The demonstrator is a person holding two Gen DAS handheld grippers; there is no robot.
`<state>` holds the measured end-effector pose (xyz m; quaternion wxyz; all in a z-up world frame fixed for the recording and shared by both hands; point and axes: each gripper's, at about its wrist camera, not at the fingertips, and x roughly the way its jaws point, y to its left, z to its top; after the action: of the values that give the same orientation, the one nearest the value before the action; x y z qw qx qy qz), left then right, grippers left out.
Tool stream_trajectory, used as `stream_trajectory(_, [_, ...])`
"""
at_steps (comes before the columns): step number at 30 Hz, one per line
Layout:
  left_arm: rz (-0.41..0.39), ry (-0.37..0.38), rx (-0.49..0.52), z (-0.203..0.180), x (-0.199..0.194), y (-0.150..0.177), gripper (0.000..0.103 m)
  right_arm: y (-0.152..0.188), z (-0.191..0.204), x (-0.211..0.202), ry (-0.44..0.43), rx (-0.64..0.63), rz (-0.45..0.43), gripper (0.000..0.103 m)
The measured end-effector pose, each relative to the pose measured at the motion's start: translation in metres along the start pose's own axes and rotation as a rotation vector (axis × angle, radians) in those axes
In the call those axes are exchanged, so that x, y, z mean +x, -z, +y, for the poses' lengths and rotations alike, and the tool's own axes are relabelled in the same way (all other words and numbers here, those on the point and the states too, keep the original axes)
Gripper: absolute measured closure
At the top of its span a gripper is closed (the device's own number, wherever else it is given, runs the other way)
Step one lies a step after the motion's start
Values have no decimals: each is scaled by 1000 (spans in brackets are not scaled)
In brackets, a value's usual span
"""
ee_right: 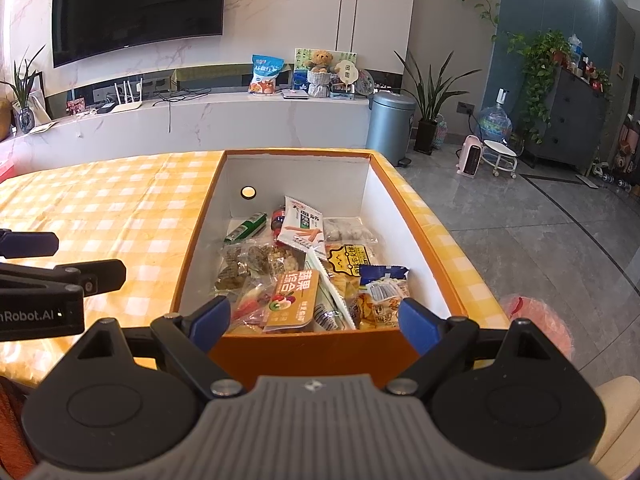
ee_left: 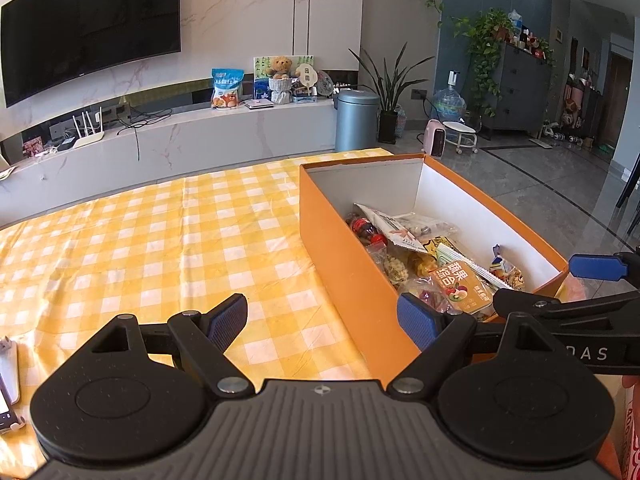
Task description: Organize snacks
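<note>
Left wrist view: my left gripper (ee_left: pixel 322 320) has its fingers spread apart with nothing between them. The blue ribbed pads (ee_left: pixel 228 322) hang over the counter (ee_left: pixel 140 248), which is covered in a soft yellow-and-white checked cloth with shallow creases. To the right stands the orange box (ee_left: pixel 344 264), a rigid rectangular carton with matte orange outer walls, white inner walls and an open top. Its near left corner lies just beside my right-hand pad. The snacks (ee_left: pixel 424 256) fill the box floor in a loose heap of glossy, crinkled packets. Left of the box the cloth is bare up to the far edge, which leaves wide room for moving. My right gripper (ee_left: pixel 592 280) enters from the right edge of this view, over the near right corner of the box.

Right wrist view: my right gripper (ee_right: pixel 314 318) also has its fingers set wide apart, with nothing held, above the near wall of the orange box (ee_right: pixel 296 348). This view looks straight into the box and shows the snacks (ee_right: pixel 304 268) more fully: an orange packet, a blue-topped packet and clear bags. It also shows a round hole in the far left inner wall. The counter (ee_right: pixel 100 208) ends close to the right wall of the box, with grey tiled floor (ee_right: pixel 540 240) beyond. My left gripper (ee_right: pixel 60 276) shows at the left edge.
</note>
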<state>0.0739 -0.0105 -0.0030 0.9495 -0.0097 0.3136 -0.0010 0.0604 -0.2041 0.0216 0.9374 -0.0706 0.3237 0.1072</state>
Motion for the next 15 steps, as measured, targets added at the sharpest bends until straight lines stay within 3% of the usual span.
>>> stream_trajectory(15, [2, -1, 0, 0, -1, 0, 4, 2, 3, 2, 0, -6, 5, 13])
